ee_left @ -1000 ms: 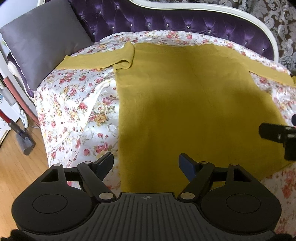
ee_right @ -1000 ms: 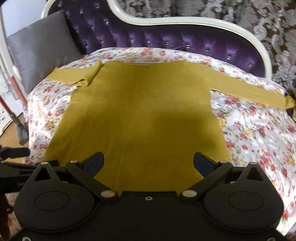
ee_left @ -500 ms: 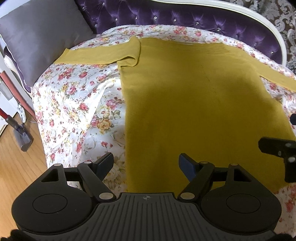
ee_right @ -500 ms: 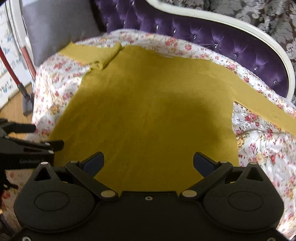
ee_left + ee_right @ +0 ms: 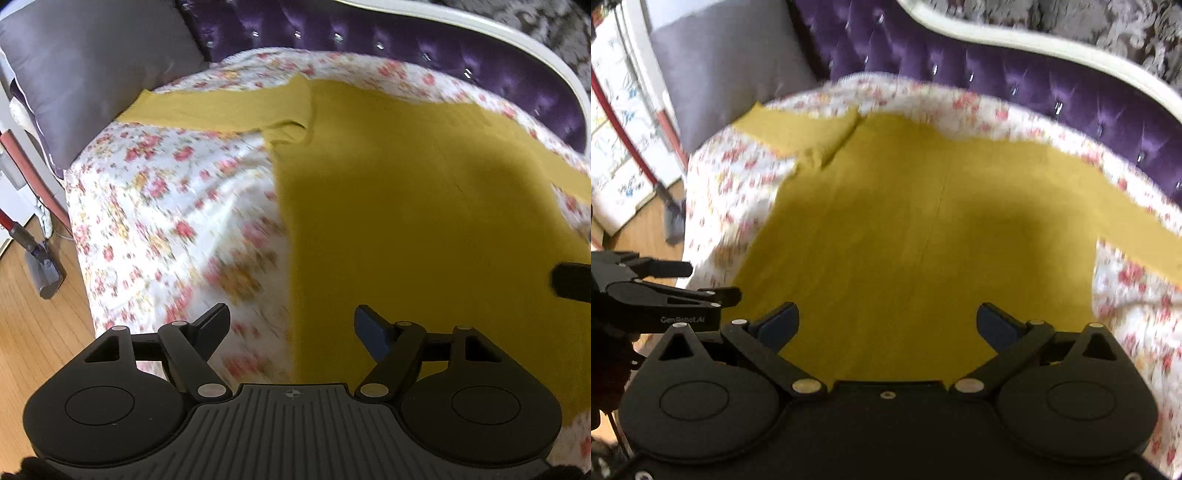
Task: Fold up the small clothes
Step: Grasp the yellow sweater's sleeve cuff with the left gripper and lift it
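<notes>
- Garment: a mustard-yellow long-sleeved top (image 5: pixel 424 221) lies spread flat on a bed, body toward the cameras, shoulders toward the headboard.
- Bed covering: a white floral sheet (image 5: pixel 166 221) lies under the garment and shows on both sides of it.
- Sleeves: in the left wrist view one sleeve (image 5: pixel 221 109) stretches sideways toward the grey pillow (image 5: pixel 92 70), with a small fold where it meets the body. In the right wrist view the opposite sleeve (image 5: pixel 1137 236) runs out to the right edge of the frame.
- Left claw (image 5: pixel 291 328): jaws well apart and closing. It hangs over the garment's side edge; one finger sits over the floral sheet, the other over yellow fabric. No cloth is visibly pinched between the pads.
- Right claw (image 5: pixel 886 323): jaws spread wide above the lower part of the garment's body. Nothing is pinched between the fingers.
- Cross-view: the left claw appears at the left edge of the right wrist view, beside the garment's side edge; a dark part of the right claw shows at the right edge of the left wrist view.
- Surroundings: purple tufted headboard (image 5: pixel 997 74) with a white frame, wooden floor (image 5: pixel 37 332), and a vacuum head (image 5: pixel 46 269) on the floor beside the bed.
- Image condition: both views show motion blur, strongest on the floral sheet.
</notes>
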Available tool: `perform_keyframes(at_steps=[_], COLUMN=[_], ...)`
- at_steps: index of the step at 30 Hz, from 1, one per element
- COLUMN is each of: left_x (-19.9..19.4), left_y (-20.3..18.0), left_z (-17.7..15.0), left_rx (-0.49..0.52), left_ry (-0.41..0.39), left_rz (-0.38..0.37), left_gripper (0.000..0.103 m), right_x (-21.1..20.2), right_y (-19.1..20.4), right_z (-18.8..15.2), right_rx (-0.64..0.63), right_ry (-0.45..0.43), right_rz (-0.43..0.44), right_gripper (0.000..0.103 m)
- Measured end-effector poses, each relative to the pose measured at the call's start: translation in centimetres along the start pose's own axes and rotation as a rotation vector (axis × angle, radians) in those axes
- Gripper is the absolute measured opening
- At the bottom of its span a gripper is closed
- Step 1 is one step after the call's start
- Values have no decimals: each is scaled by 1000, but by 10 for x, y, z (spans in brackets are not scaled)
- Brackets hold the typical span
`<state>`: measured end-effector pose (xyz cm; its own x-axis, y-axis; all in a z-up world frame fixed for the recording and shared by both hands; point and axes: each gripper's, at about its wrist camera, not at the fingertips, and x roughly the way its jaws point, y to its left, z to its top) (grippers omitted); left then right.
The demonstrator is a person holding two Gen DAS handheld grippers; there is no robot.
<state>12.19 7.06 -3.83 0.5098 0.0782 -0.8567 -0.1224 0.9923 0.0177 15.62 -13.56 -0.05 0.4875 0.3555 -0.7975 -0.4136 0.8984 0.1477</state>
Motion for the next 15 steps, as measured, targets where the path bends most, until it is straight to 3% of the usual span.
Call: perform_keyframes(at_steps=[3,8,15], left_x=[11,36,107], left_y=[26,80,161], left_z=[23,71,140], left_rx=[-40,-92,-235], left_ry=[-29,-182,-195], left_rz=[11,128,142], left_gripper=[72,70,58], right_x=[7,21,36], right_y=[2,1,-12], right_z=[13,27,43], right_rx=[-11,18,131], right_ry=[-13,-49,-130], right_rz=[-1,-14,-5], right_gripper=[102,102,96])
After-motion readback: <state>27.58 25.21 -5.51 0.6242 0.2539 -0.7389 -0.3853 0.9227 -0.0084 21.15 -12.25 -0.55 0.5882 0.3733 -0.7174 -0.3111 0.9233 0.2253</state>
